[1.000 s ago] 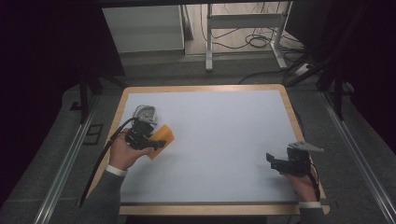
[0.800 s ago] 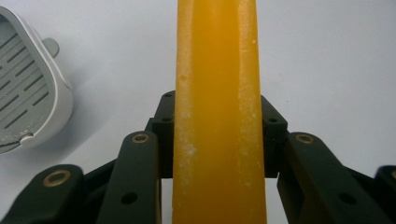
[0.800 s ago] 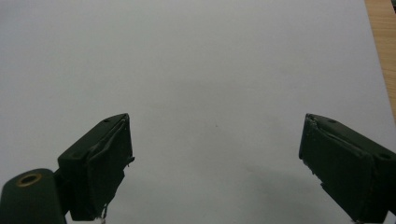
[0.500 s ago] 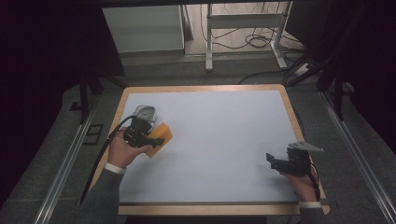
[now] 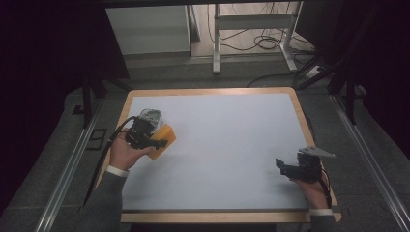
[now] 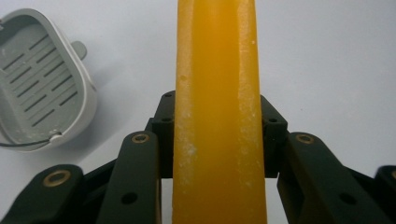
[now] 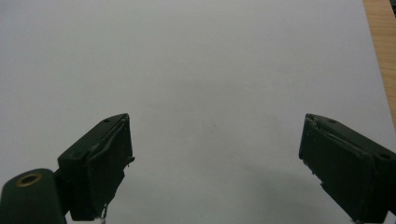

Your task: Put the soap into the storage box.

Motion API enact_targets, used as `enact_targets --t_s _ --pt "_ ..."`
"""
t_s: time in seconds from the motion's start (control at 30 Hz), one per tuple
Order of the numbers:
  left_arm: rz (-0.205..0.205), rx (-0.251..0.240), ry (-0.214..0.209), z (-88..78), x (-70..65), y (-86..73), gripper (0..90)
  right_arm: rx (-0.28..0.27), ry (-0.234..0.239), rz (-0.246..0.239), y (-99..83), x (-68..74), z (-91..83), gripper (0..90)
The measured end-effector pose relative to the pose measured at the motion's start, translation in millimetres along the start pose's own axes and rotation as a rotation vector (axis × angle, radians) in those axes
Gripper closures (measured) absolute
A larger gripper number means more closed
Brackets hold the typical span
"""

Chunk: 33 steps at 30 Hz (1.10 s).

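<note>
Barely anything has shifted over the last second: the left gripper stays clamped on the translucent orange bar of soap, which has crept slightly toward the grey slotted plastic soap dish just beside it at the left of the pale tabletop, so the placing seems close but not done. The left gripper view shows the dish empty, with its drain slots and white residue, which the high view cannot resolve, while the right gripper rests with jaws spread wide over bare surface.
</note>
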State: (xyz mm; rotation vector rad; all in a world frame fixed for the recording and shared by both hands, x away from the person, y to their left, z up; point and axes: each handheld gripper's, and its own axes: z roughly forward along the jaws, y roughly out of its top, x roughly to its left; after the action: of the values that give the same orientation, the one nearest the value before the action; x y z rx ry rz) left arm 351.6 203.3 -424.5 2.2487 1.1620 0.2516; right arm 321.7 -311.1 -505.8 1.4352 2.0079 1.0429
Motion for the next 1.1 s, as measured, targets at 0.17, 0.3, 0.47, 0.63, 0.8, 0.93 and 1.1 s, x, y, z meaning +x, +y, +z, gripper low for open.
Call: enact_targets --t_s 0.17,0.3,0.47,0.63,0.8,0.93,1.1 --pt "-0.016 -0.005 0.012 -1.9 7.0 1.4 60.8 0.001 0.0 0.0 -0.1 -0.2 0.1 9.5" --pt "-0.033 -0.008 0.019 -3.0 12.7 2.2 60.7 0.0 -0.001 0.0 -0.2 -0.4 0.1 9.5" --pt "-0.045 -0.012 0.026 -5.6 18.3 4.8 60.7 0.001 -0.001 0.005 -0.2 -0.5 0.2 9.5" --pt "-0.057 -0.02 0.035 -7.6 23.3 7.9 60.7 0.001 -0.002 0.003 -0.4 -0.9 0.3 9.5" --pt "-0.073 -0.022 0.041 -7.9 30.1 10.2 60.7 0.003 -0.003 0.003 -0.8 -1.6 0.5 9.5" --pt "-0.085 -0.023 0.045 -7.6 34.9 11.7 60.7 0.005 -0.006 0.005 -1.1 -2.1 0.9 9.5" --pt "-0.105 -0.022 0.048 -4.2 42.3 13.6 60.7 0.007 -0.007 0.003 -1.4 -2.3 1.2 9.5"
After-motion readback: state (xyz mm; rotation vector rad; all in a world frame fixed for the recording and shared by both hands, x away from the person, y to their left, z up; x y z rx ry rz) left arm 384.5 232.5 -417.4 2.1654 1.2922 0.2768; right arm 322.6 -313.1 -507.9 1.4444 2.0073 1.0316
